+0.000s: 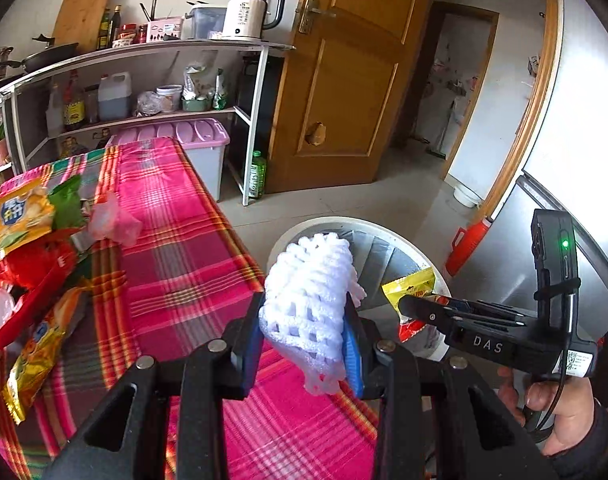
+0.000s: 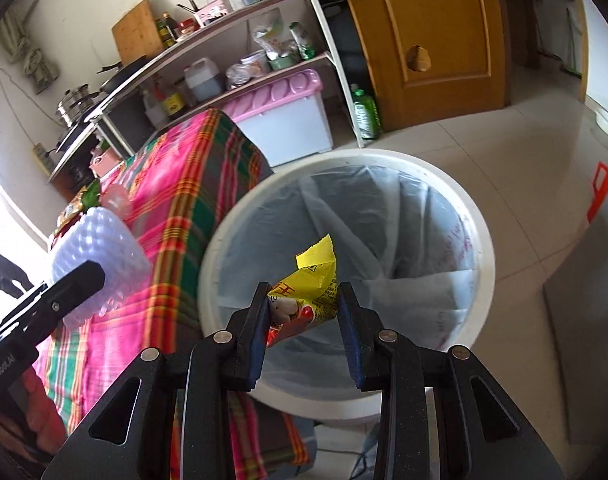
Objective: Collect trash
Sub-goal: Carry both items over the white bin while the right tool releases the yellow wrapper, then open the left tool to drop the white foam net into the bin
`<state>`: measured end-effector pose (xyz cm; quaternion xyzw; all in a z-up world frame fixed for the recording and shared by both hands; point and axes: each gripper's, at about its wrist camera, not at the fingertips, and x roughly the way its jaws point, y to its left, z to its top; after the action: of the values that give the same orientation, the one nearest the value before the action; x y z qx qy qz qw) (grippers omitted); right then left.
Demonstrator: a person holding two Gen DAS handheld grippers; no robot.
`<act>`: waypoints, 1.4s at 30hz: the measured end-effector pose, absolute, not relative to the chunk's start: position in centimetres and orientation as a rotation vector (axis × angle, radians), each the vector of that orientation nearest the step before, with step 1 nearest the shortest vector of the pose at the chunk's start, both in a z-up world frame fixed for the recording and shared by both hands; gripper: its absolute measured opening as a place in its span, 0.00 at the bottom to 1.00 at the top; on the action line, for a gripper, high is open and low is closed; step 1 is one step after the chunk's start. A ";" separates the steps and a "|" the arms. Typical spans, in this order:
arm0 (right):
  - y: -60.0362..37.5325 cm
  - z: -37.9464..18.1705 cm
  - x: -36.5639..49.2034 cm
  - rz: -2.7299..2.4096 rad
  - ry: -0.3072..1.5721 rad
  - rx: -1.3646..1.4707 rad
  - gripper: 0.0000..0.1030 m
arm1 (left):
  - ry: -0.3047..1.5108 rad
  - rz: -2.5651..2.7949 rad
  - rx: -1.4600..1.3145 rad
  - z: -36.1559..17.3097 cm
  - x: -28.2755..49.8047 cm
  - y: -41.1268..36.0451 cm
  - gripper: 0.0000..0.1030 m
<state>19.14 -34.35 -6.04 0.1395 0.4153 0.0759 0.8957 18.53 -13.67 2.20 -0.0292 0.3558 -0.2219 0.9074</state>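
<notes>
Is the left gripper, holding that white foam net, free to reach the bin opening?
Probably yes. The left gripper grips the foam net beside the bin, though the right gripper holding a yellow wrapper hovers over the opening.

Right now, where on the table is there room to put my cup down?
The pink checked tablecloth is bare from the snack wrappers to its edge by the white bin. The wrapper side is crowded.
</notes>
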 end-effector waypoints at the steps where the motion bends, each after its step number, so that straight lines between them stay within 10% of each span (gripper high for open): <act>1: -34.7 -6.2 19.3 0.155 0.866 0.292 0.34 | 0.742 -0.466 -0.057 2.0 18.8 -14.2 0.35; 11: -36.2 -8.0 19.5 0.143 0.900 0.301 0.45 | 0.861 -0.497 -0.069 -0.4 21.2 -17.4 0.38; 21: -36.2 -6.4 17.9 0.134 0.845 0.310 0.46 | 0.853 -0.491 -0.086 -0.2 21.2 -17.0 0.63; 42: -30.9 -1.3 14.1 0.254 0.705 0.225 0.46 | 0.684 -0.407 -0.154 3.1 15.6 -10.6 0.63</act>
<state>14.06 -30.95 -1.28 0.1097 0.3437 0.1238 0.9244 15.55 -10.55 3.14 -0.0749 0.3326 -0.1978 0.9191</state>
